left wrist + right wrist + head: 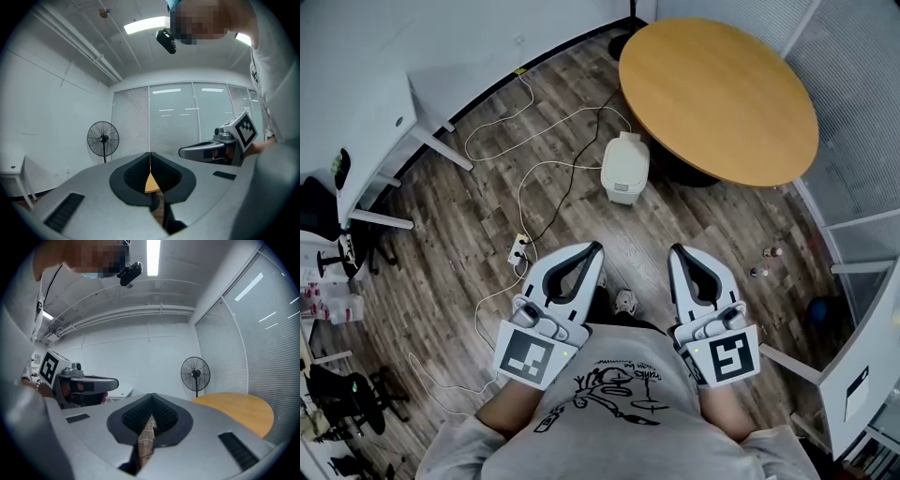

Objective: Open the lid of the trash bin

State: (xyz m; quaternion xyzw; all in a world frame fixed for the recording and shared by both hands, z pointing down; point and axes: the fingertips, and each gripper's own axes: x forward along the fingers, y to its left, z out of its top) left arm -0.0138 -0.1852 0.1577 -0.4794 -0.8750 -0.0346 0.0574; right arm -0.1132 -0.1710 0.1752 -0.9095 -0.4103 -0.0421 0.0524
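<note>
A small white trash bin (624,167) with its lid down stands on the wood floor beside the round table, well ahead of both grippers. My left gripper (595,247) is held close to the person's chest, its jaws shut with nothing between them. My right gripper (678,250) is level with it on the other side, also shut and empty. In the left gripper view the left gripper (150,154) shows its tips meeting, and in the right gripper view the right gripper (152,396) does the same. Neither gripper view shows the bin.
A round wooden table (717,98) stands at the upper right. White cables and a power strip (518,249) lie on the floor left of the bin. White desks (370,131) line the left side. A standing fan (103,139) is by the blinds.
</note>
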